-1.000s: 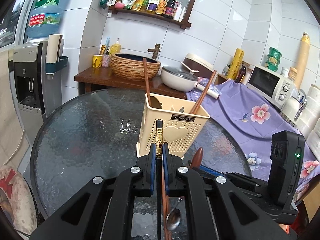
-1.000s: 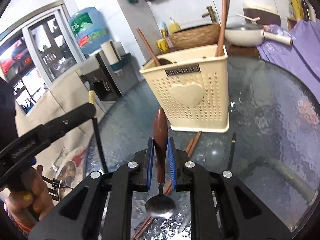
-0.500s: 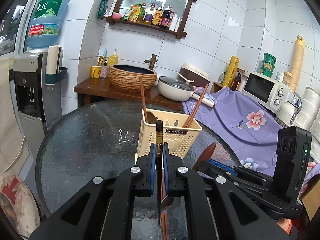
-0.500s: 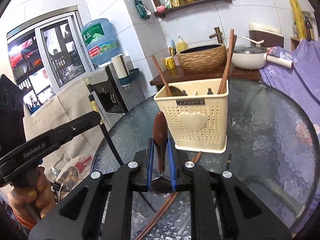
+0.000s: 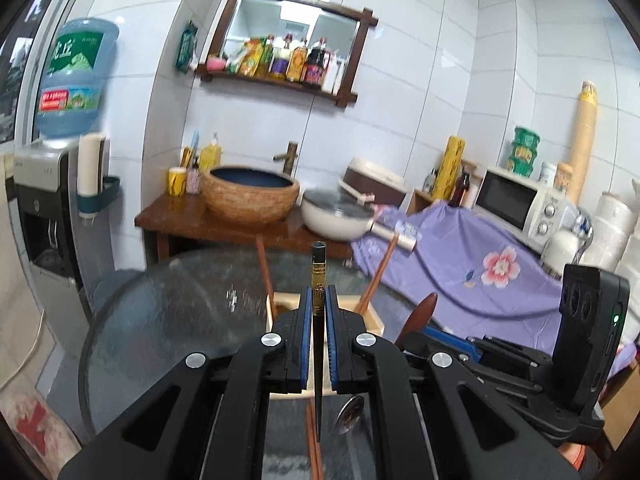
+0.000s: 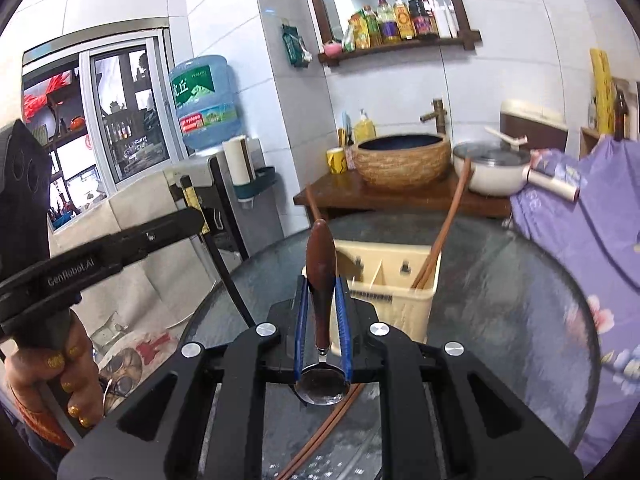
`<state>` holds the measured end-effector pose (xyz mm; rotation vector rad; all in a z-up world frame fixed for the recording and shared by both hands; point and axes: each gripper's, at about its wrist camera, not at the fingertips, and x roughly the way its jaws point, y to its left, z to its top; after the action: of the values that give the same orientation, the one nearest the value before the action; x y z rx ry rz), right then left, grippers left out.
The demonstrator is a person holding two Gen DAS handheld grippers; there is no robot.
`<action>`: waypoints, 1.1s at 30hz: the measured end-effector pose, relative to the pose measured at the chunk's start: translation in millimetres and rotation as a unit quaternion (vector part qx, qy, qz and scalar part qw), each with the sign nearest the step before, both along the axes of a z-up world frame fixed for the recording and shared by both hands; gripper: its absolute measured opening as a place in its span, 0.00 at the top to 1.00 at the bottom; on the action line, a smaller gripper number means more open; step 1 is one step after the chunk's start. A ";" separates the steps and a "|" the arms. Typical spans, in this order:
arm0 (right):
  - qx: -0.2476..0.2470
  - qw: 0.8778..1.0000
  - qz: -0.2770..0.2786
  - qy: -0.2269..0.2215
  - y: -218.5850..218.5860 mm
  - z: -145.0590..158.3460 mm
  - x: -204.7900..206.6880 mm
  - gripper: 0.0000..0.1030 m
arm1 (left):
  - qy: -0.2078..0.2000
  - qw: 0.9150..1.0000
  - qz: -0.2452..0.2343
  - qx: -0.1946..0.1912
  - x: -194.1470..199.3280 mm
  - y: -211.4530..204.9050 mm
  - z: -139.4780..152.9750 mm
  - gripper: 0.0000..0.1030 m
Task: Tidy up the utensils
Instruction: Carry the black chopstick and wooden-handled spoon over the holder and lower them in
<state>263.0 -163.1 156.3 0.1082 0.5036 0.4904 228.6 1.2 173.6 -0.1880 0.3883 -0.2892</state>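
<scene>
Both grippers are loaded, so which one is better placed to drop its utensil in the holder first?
Left, probably. The left gripper holds its chopstick directly above the holder; the right gripper, holding the spoon, sits further back.

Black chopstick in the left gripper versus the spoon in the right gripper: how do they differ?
The black chopstick is thin, straight and gold-banded; the spoon has a thick brown wooden handle and a steel bowl. The left gripper and right gripper each clamp theirs, above the cream utensil holder.
</scene>
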 end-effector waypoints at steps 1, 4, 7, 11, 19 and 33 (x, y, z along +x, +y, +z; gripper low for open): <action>-0.001 1.000 -0.003 -0.006 -0.8 10.2 4.9 0.86 | -0.006 1.000 0.002 0.000 3.7 0.1 9.9 0.93; -0.006 1.000 -0.011 -0.025 -1.3 38.8 18.9 0.86 | -0.022 1.000 0.010 -0.011 16.8 2.2 38.6 0.93; -0.012 0.999 -0.022 -0.041 0.4 64.7 33.3 0.86 | -0.040 0.999 0.028 -0.019 33.2 3.7 66.7 0.93; -0.030 0.996 -0.053 -0.063 1.5 86.1 60.2 0.86 | -0.051 0.997 0.051 -0.016 59.2 -1.0 78.9 0.93; -0.035 0.995 -0.082 -0.040 -2.5 38.6 98.6 0.86 | -0.007 0.998 0.067 -0.008 99.5 -13.2 17.9 0.93; -0.063 0.995 -0.077 -0.009 7.9 -42.1 99.3 0.86 | 0.059 0.996 0.064 0.025 107.4 -17.5 -72.7 0.93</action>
<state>362.2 -155.2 114.2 0.0221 0.5030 0.3085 335.9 -16.3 100.9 -0.1806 0.4970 -0.1429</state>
